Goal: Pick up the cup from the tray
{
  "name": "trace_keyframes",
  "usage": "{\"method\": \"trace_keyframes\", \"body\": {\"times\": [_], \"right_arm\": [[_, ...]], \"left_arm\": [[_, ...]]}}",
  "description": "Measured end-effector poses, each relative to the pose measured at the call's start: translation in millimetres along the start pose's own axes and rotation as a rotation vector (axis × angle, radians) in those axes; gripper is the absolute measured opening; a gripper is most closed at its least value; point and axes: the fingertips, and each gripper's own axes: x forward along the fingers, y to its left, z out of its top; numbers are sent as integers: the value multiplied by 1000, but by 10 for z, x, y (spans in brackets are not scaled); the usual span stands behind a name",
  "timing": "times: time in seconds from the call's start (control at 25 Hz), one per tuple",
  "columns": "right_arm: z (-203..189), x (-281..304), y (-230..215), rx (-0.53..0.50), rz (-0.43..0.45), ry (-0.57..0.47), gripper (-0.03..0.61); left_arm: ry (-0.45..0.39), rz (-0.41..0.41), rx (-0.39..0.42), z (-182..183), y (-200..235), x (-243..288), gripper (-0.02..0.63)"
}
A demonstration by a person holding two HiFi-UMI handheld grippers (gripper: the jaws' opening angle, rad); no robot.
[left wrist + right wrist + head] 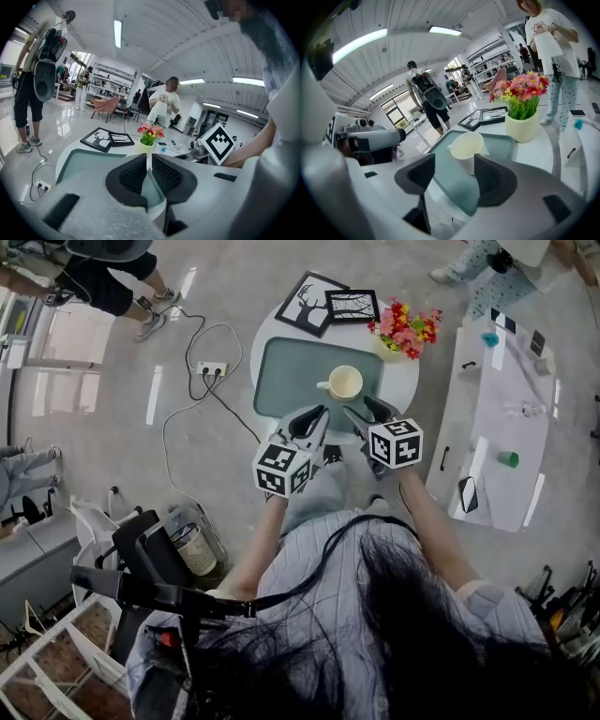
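Over tray [281, 381] near edge, right gripper [453, 165] jaws half apart, cup [466, 146] just ahead, untouched, left gripper [149, 161] closed, empty.

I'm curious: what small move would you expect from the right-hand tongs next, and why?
Probably ease the right tongs forward and slightly down until the cup stands between the jaws, then close them. The jaws stand apart with nothing gripped. The cup sits upright on the tray, seemingly just beyond their tips, so a short approach looks like all that is missing.
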Motion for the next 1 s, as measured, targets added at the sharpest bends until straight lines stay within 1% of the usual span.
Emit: {"method": "trace_keyframes", "body": {"times": [0.24,0.44,0.68,0.88,1.0], "right_arm": [[-129,265,-136,-78,-36,41,322],[-149,445,-249,-118,-66,51,373],[-177,637,-391,-175,-107,71,402],[-218,759,-418,-214,-111,87,413],[-205,834,-411,-226,-113,79,416]], "left_arm": [[21,-6,-7,13,171,75,18],[31,-8,-11,11,275,130,17],[41,-7,-21,-15,367,146,17],[57,-1,-31,-70,424,110,18],[68,3,-38,-112,461,77,18]]}}
